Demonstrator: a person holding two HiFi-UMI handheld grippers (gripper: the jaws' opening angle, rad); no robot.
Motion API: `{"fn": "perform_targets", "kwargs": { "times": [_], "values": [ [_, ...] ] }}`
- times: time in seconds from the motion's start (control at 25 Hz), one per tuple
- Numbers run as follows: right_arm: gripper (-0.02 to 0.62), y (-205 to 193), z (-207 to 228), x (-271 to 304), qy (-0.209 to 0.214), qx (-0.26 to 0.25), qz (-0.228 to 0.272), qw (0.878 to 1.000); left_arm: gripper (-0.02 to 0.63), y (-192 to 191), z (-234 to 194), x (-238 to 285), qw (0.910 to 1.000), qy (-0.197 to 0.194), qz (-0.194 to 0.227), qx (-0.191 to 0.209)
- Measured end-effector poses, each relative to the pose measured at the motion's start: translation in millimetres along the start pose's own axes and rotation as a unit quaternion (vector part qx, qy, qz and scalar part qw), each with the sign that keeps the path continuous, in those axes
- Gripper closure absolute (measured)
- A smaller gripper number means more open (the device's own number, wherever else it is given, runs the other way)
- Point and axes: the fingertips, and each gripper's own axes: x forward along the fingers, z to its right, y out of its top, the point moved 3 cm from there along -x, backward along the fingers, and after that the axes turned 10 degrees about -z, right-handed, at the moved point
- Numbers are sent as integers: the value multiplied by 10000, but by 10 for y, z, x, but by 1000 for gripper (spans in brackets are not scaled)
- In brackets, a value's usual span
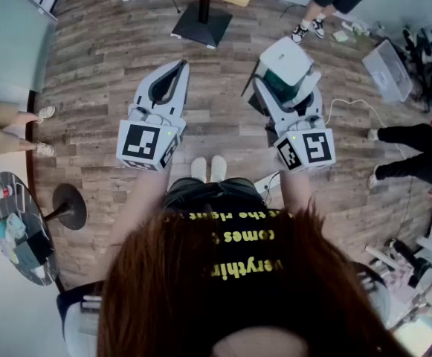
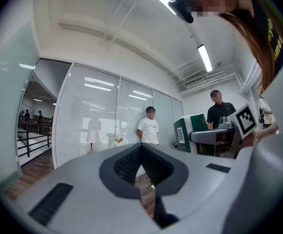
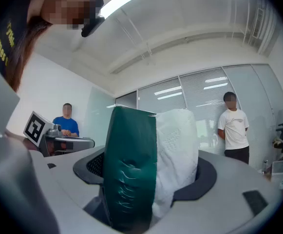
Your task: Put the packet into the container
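The packet (image 1: 285,67) is a bulky bundle, dark green on one side and white on the other. It sits between the jaws of my right gripper (image 1: 287,80), held level above the wooden floor. In the right gripper view the packet (image 3: 146,165) fills the gap, and the right gripper (image 3: 148,157) is shut on it with both pads pressed against its sides. My left gripper (image 1: 179,67) is held level beside it, its jaws shut tip to tip and holding nothing. The left gripper view shows the left gripper (image 2: 141,147) shut, with the packet (image 2: 192,130) off to the right.
A clear plastic bin (image 1: 388,69) stands on the floor at the far right. A black table base (image 1: 201,24) lies ahead. A small round table (image 1: 18,229) with a bottle is at the left. Several people stand around, one in a white shirt (image 3: 235,130).
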Motion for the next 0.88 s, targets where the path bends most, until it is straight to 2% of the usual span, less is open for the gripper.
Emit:
{"fn": "perform_targets", "kwargs": {
  "times": [0.88],
  "values": [
    [210,99,18,23,155,-99,190,9996,609,-9,38,44,10000,90,21,12]
  ]
}}
